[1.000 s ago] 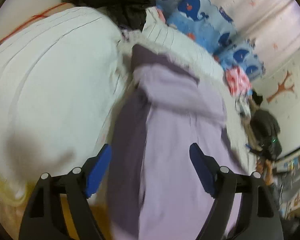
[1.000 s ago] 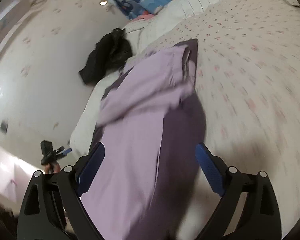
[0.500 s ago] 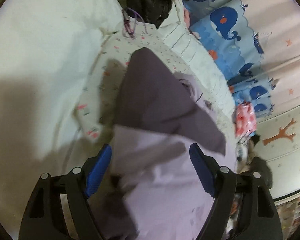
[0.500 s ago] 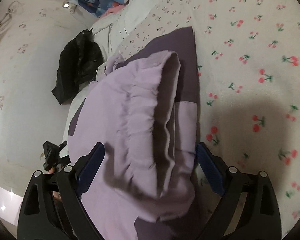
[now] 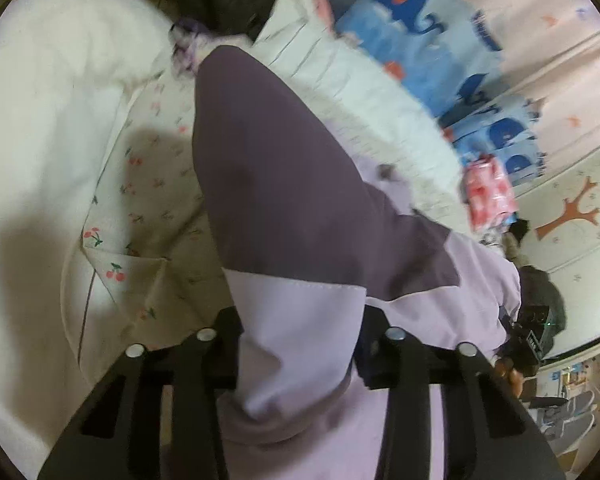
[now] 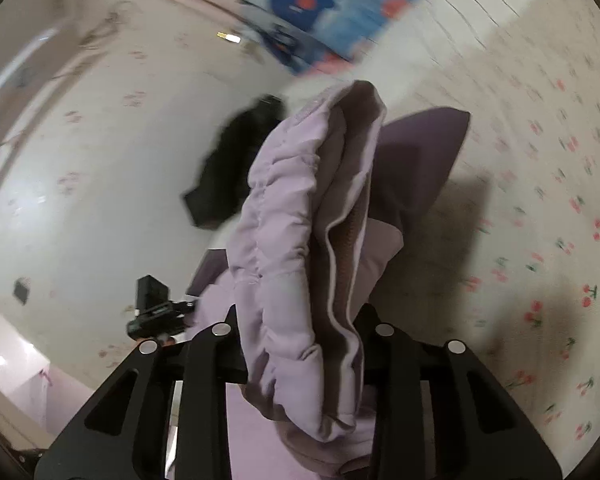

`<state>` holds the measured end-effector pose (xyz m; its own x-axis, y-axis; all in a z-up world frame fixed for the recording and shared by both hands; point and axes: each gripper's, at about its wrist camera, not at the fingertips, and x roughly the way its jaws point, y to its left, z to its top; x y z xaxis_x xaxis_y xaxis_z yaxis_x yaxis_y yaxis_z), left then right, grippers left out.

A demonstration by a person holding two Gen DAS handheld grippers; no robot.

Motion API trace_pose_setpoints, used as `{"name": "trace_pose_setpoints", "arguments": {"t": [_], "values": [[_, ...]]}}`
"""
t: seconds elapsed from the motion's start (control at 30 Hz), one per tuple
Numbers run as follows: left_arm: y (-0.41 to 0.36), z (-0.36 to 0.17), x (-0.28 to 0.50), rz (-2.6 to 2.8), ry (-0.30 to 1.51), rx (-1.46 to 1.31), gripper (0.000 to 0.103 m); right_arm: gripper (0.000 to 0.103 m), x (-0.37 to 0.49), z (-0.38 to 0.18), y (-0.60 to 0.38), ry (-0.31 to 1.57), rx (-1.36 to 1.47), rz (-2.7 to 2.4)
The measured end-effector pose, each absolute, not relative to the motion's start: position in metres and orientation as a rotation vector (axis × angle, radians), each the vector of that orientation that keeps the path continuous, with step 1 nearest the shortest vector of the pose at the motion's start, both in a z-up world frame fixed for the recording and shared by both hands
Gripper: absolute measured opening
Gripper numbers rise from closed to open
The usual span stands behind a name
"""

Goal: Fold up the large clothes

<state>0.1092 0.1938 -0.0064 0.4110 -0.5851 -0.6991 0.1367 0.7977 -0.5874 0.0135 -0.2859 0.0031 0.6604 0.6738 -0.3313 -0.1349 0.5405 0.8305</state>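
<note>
Item: lilac jacket (image 5: 300, 320), bunched on the cherry-print bed (image 5: 140, 184). Left gripper (image 5: 298, 344) and right gripper (image 6: 300, 336): jaws closing on thick folds of it. Handling note: likely best to pinch the hem alone, lift both ends evenly.

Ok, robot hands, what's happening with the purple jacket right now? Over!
Left gripper closing on the purple jacket. Right gripper closing on its bunched lilac edge. Black garment lies beyond, not in the way.

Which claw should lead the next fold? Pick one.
Right, probably. The right claw is closing on the lilac jacket's gathered hem, a firm edge; the left claw closes on flat, loose fabric.
</note>
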Motion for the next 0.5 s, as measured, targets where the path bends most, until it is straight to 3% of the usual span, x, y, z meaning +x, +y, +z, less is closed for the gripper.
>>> {"name": "trace_pose_setpoints", "arguments": {"t": [0.33,0.5], "values": [[0.124,0.127,0.054,-0.684,0.758,-0.55,0.037,0.03,-0.044,0.171,-0.348,0.459,0.754,0.545],[0.073,0.111,0.083,-0.7,0.744,-0.601,0.037,0.034,-0.047,0.167,-0.419,0.522,0.701,0.39]]}}
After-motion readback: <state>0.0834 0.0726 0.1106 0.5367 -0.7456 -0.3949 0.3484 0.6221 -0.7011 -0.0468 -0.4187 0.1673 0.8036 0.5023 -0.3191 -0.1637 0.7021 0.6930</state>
